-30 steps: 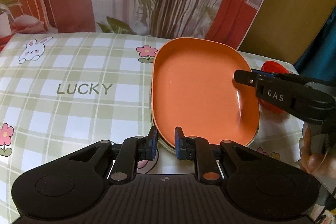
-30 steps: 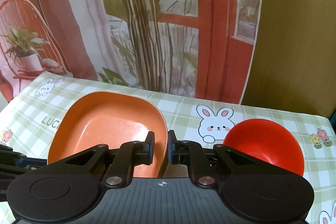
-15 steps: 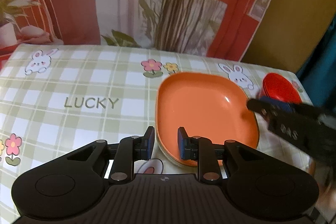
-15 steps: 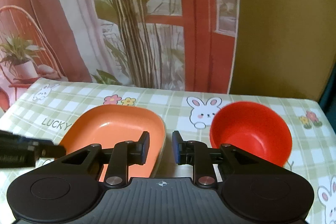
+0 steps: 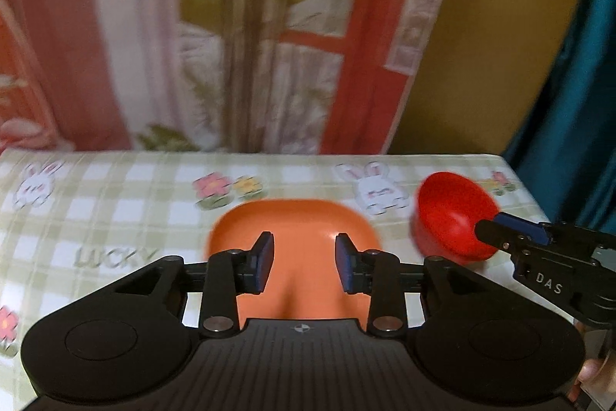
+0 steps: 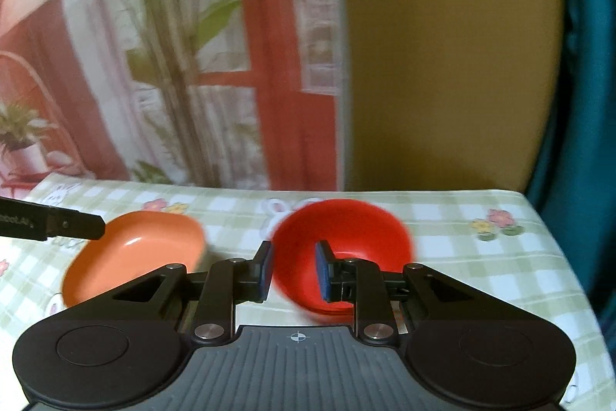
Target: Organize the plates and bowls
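Left hand-held gripper (image 5: 304, 262) hangs with its jaws apart and nothing pressed between the pads; they have just been opening, which reads as a release. Behind that gap lies the orange plate (image 5: 292, 230), flat on the checked surface (image 5: 115, 214). A paler rim seemed to sit beneath it, but blur hides whether this is a stack. Just right of the plate stands the red bowl (image 6: 342, 249), upright and apart from it. The right hand-held gripper (image 6: 294, 266) is likewise parted a little and empty, its fingers framing the bowl's near side from the wrist view, likely lining up for the next pick. Plates grouped on one side and bowls on the other would fit the sorting. A printed curtain (image 5: 269, 45) hangs behind.
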Motion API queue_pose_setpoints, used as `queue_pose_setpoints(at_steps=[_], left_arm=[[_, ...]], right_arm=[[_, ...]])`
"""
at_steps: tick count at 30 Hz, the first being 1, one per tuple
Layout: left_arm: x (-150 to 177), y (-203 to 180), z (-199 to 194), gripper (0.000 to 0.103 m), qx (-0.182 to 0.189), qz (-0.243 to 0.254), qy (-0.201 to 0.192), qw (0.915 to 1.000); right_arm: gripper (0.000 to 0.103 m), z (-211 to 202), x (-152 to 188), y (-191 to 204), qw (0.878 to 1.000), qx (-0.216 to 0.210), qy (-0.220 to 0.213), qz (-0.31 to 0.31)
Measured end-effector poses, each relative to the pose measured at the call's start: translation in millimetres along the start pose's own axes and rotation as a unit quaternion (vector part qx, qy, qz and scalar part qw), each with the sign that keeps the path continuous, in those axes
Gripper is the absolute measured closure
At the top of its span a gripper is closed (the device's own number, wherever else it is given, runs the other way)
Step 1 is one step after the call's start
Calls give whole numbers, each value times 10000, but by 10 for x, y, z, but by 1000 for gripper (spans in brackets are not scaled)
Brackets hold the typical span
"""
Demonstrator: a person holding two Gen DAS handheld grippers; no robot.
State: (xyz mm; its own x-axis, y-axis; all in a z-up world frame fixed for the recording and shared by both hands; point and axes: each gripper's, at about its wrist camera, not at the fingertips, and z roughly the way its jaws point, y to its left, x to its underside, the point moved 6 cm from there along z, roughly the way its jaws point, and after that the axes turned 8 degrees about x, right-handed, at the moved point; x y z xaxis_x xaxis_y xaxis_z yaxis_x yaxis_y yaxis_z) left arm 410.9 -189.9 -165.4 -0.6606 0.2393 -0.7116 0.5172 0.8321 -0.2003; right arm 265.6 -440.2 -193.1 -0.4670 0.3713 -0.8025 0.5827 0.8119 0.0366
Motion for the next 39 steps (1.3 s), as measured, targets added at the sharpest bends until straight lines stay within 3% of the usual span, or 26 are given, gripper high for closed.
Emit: queue_pose_setpoints(at_steps=[10,14,24,36,37,39], left_arm=[[-20,-687,538,65,387,556,268,9973],[1,-816,753,65,481,564,438,9963],[8,-940,1140,65,442,614,627,9952],[109,-952,1362,66,326,568,770,9949],[109,-954,1365,66,328,564,748,9951],[113,-962,1357,78,375,585,714,9950]], right_arm=[[81,157,91,-639,9967,369,64,714],[81,280,147,-771,9939,365,153,1030],[80,501,259,-795,9847,122,393,1691],[84,602,331,-723,9826,-6,475,1797],[85,601,332,-724,9825,-14,472,1802],[88,594,329,-713,9827,-26,467,1793]])
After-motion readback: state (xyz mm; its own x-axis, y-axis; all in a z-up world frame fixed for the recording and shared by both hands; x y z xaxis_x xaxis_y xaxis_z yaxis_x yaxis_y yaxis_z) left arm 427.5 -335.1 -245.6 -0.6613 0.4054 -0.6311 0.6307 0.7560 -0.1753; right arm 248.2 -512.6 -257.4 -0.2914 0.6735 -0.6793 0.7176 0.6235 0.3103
